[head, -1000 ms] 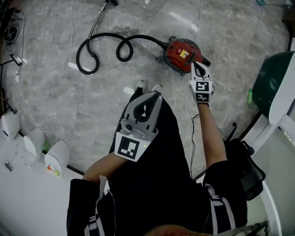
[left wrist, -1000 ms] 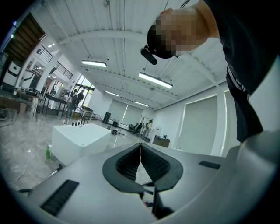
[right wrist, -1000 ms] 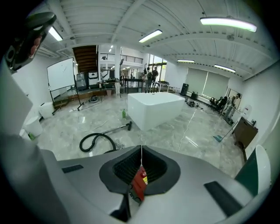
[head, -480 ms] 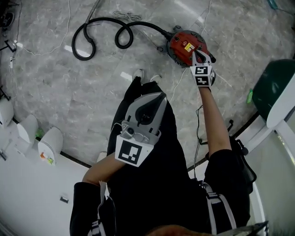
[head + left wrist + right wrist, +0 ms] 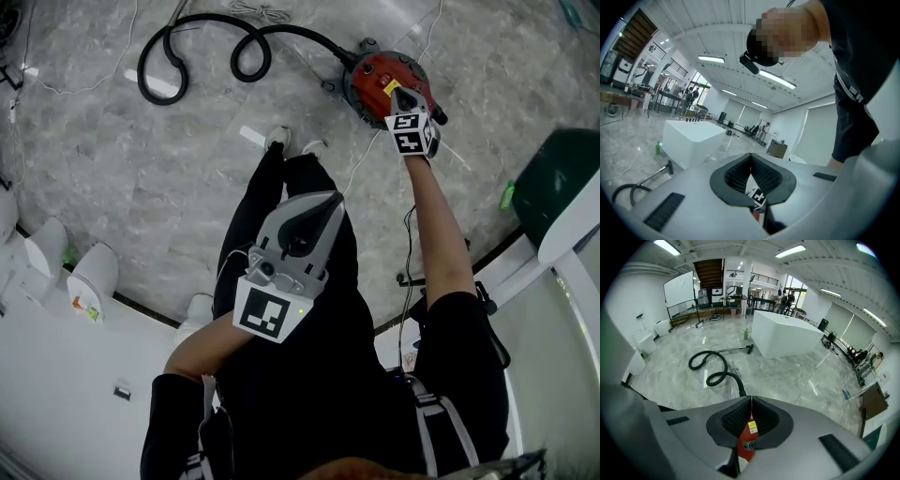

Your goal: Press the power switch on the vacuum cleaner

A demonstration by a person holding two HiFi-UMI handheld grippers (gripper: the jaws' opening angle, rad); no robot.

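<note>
A red round vacuum cleaner [image 5: 375, 77] lies on the grey marble floor, and a black hose [image 5: 202, 42] curls away from it to the left. My right gripper [image 5: 402, 94] is stretched out at arm's length. It is shut and empty, its tip resting over the vacuum's top near a yellow label. In the right gripper view the jaws [image 5: 751, 401] meet, and the red body [image 5: 745, 446] shows just below them. My left gripper [image 5: 331, 199] stays near my body, shut on nothing. Its own view [image 5: 750, 157] looks up across the hall.
The hose [image 5: 715, 369] runs on to a wand on the floor. A big white block [image 5: 783, 336] stands behind it. A green and white unit [image 5: 558, 183] is at the right, and white objects [image 5: 89, 281] line the left. Thin cables [image 5: 405, 239] trail over the floor by my feet.
My right gripper has reached further out and its tip has come over the vacuum's top. The left gripper has stayed by my body, still shut.
</note>
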